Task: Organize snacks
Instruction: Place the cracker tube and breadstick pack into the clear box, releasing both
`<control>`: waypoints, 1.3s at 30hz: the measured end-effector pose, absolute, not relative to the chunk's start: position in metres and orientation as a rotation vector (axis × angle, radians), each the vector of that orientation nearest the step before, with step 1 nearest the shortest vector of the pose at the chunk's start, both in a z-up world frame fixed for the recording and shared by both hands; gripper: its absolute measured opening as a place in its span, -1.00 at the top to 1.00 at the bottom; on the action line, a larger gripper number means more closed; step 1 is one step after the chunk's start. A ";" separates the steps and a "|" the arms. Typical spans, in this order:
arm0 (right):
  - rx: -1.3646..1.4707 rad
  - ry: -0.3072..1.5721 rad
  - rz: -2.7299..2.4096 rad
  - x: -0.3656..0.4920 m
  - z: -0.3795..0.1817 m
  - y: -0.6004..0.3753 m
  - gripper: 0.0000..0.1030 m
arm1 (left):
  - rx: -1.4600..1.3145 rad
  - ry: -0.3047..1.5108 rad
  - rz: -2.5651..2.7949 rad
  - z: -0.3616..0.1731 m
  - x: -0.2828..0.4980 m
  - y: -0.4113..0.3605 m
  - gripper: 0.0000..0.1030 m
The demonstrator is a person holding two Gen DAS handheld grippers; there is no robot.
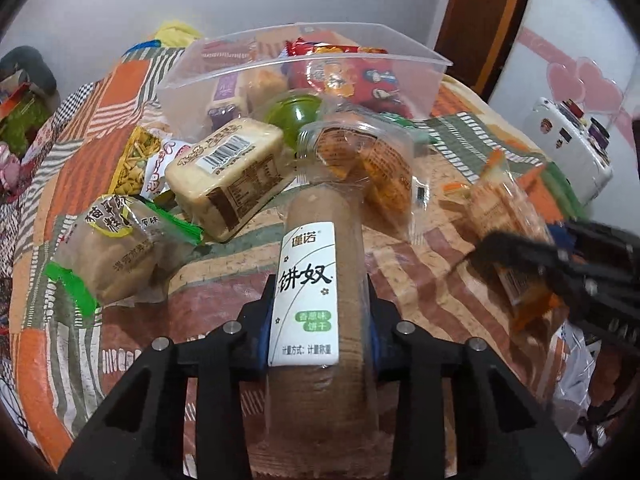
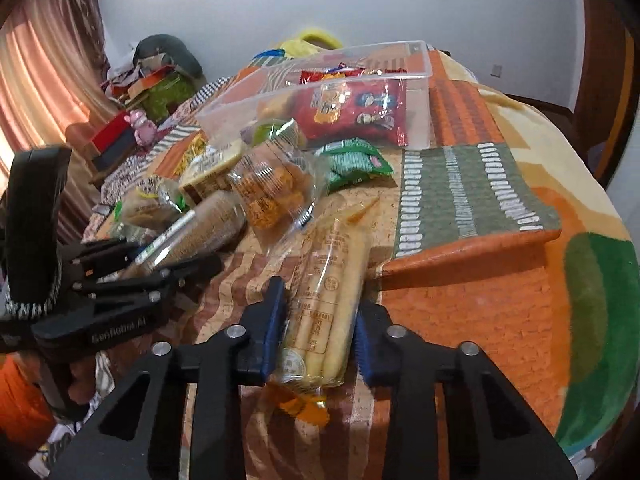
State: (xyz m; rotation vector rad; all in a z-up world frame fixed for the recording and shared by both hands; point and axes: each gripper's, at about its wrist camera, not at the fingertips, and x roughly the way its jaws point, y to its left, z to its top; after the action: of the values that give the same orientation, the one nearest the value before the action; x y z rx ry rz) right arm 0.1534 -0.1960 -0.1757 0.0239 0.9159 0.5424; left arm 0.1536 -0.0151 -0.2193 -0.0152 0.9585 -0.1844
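Left gripper: fingers pinching a brown cylindrical biscuit sleeve with a white label, lower centre of the left view, held along the fingers.

Right gripper: blue-padded fingers pressed on a clear packet of pale yellow stick snacks, lower centre of the right view.

Clear rectangular plastic bin, upper centre: contains a red printed snack bag.

In front of the bin: green-and-white snack packet; clear bag of orange snacks; beige wrapped cake block with a barcode, centre left.

Support: orange, green and brown patchwork blanket.
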 end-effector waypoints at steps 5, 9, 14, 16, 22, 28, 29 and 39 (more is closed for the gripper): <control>0.032 0.878 0.522 0.156 -0.163 -0.201 0.57 | -0.047 0.953 -0.185 -0.207 0.147 -0.011 0.30; 0.056 0.854 0.519 0.160 -0.154 -0.206 0.57 | -0.045 0.913 -0.171 -0.189 0.143 -0.008 0.30; 0.062 0.809 0.511 0.168 -0.140 -0.208 0.57 | -0.075 0.865 -0.163 -0.166 0.145 -0.001 0.30; 0.064 0.791 0.506 0.173 -0.134 -0.208 0.57 | -0.085 0.847 -0.158 -0.158 0.149 0.002 0.30; 0.066 0.721 0.498 0.194 -0.113 -0.204 0.57 | -0.102 0.789 -0.130 -0.134 0.175 0.011 0.30; 0.062 0.666 0.488 0.224 -0.099 -0.197 0.57 | -0.112 0.763 -0.096 -0.121 0.212 0.022 0.30; 0.063 0.660 0.487 0.230 -0.097 -0.196 0.57 | -0.112 0.761 -0.091 -0.120 0.218 0.024 0.30; 0.029 0.658 0.445 0.278 -0.103 -0.181 0.57 | -0.119 0.774 -0.038 -0.125 0.284 0.044 0.30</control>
State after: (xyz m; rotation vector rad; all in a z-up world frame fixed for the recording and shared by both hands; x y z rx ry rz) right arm 0.2775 -0.1813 -0.1032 0.0292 0.6581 0.4448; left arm 0.2837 0.0441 -0.1246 -0.1185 0.7735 -0.0378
